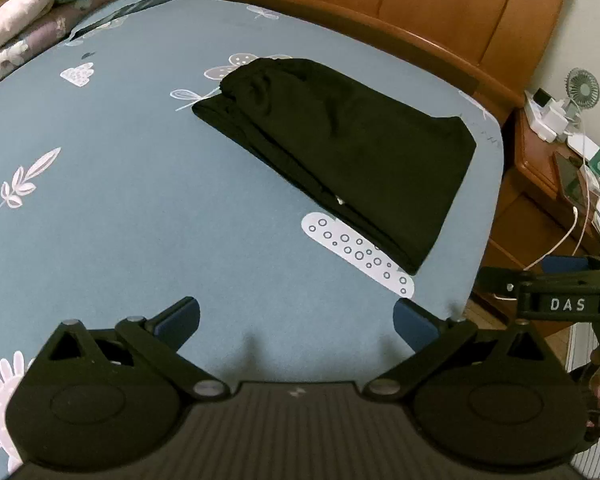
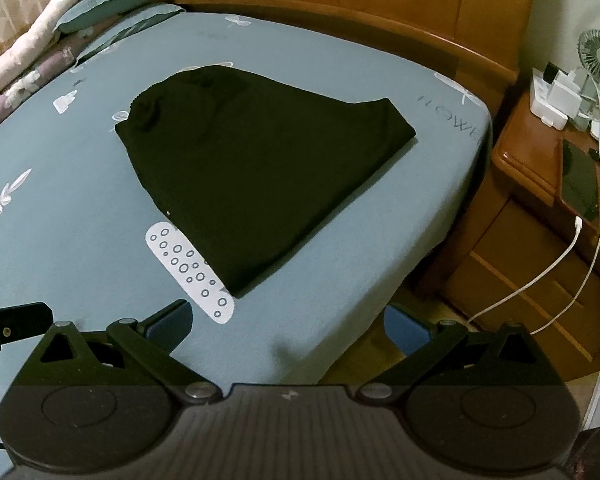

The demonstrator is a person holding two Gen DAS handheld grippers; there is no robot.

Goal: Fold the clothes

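Open sheet ahead of my grippers

The bed lies bare from its near edge to the folded black garment; the nightstand crowds the right edge.

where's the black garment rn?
The folded black fabric garment lies flat on the blue-grey patterned bedsheet, centre of both wrist views, near the bed's right corner by the wooden nightstand, ahead of both open grippers.

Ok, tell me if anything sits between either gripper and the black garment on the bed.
Nothing visible does. Only bare printed bedsheet lies between the open left gripper and the folded black garment; the same holds for the open right gripper.
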